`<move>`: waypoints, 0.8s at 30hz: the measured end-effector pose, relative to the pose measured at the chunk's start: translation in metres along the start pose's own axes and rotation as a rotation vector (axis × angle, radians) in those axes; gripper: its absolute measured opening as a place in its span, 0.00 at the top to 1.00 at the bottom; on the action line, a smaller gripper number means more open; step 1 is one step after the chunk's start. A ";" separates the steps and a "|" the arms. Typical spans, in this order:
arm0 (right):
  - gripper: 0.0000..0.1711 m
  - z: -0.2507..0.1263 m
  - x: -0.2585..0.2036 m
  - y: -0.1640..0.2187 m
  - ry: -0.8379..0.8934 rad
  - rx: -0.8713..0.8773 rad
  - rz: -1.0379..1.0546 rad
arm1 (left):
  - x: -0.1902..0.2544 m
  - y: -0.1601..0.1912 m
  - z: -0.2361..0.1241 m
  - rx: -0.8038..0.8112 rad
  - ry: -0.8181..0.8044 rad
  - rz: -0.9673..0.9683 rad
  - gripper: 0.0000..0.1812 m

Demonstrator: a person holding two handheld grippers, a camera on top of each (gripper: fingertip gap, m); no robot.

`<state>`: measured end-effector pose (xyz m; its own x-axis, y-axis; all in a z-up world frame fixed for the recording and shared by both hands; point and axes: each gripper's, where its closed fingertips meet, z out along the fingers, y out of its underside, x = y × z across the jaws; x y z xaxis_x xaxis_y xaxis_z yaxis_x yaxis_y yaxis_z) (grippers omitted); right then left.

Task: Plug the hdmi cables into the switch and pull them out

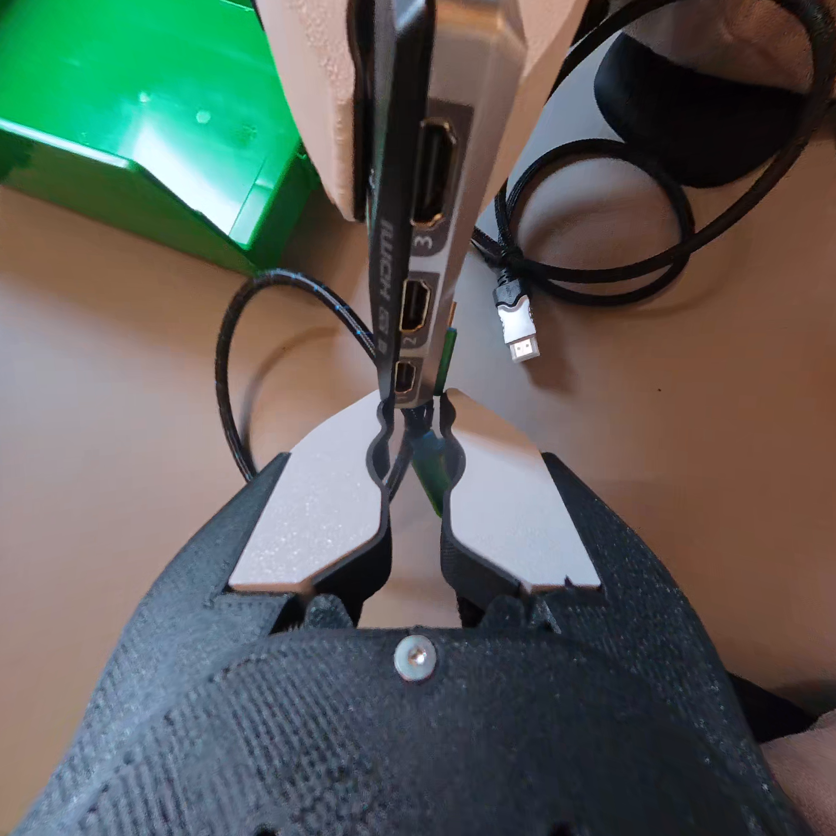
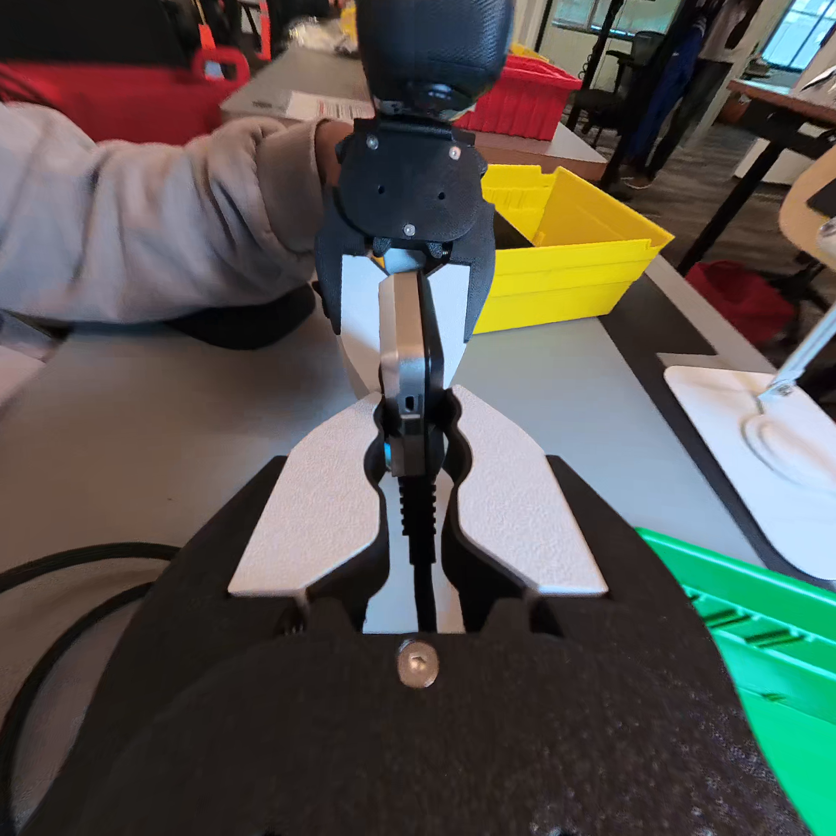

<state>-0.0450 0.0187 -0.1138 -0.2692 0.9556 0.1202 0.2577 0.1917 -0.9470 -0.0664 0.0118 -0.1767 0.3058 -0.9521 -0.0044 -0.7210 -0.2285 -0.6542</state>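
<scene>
Green bin [image 1: 135, 149]: ahead-left of the left jaws, inside bare.
Yellow bin [image 2: 574, 258]: beyond the right jaws, contents unclear.
Left gripper [image 1: 414, 407]: jaws nearly closed, pinching the HDMI switch [image 1: 425, 217] by its near end.
Right gripper [image 2: 416, 434]: jaws clamp the switch's opposite end, cable [image 2: 423, 565] trailing back between them.
Loose HDMI plug [image 1: 520, 330]: on the desk [image 1: 113, 407], right of the left jaws.

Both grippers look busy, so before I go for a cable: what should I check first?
1. Left gripper clamped on the switch: ok.
2. Right gripper clamped on its other end: ok.
3. Three side ports empty: ok.
4. A gripper free to take the loose HDMI plug on the table: not ok.
5. Plug turned to match a port: cannot tell.
</scene>
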 end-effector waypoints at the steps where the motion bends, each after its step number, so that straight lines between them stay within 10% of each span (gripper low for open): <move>1: 0.87 0.000 0.000 0.001 -0.007 0.004 0.019 | 0.001 -0.001 0.001 0.013 0.011 0.003 0.89; 24: 0.86 0.004 0.027 0.030 0.329 -0.455 -0.475 | -0.028 -0.003 -0.033 0.055 -0.154 -0.119 0.98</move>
<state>-0.0482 0.0496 -0.1403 -0.1734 0.7505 0.6378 0.5613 0.6074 -0.5621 -0.0936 0.0327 -0.1498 0.4811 -0.8759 -0.0374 -0.6406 -0.3221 -0.6970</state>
